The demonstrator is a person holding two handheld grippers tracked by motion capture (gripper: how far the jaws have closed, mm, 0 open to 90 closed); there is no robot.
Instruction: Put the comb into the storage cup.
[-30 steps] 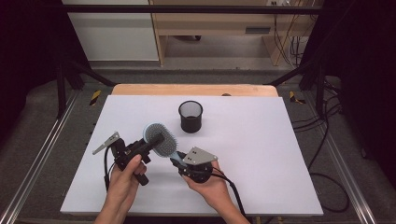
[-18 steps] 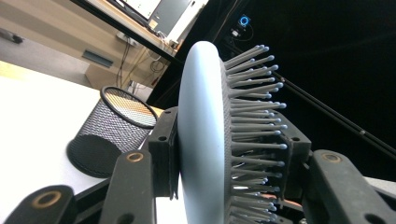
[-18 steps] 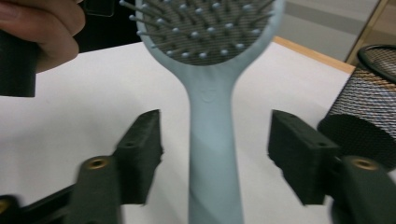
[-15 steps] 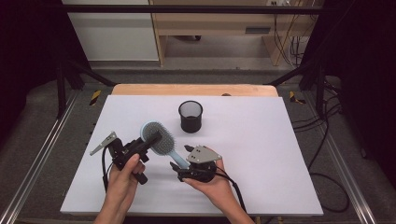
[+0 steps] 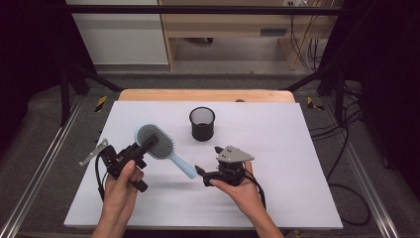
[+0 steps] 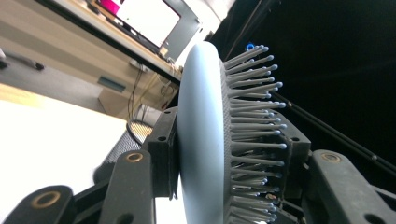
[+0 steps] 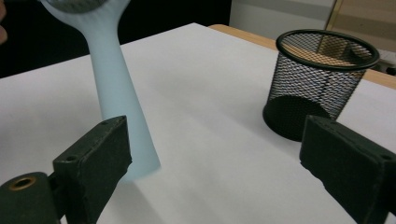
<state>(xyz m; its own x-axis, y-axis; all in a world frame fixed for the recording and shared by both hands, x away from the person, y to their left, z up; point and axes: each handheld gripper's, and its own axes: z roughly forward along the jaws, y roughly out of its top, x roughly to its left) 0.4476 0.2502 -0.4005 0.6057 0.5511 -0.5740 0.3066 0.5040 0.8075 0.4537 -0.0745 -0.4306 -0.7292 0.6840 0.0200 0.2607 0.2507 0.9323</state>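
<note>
My left gripper (image 5: 144, 147) pinches the head of the blue hairbrush (image 5: 157, 144) above the white table (image 5: 277, 198), its handle slanting toward my right gripper (image 5: 208, 162), whose jaws are spread, near the black mesh cup (image 5: 202, 123).

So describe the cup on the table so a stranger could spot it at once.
Start at the white table and look toward its far edge, near the middle. There stands the cup, upright and apart from the hairbrush. It alone is black wire mesh, open-topped and empty.
</note>
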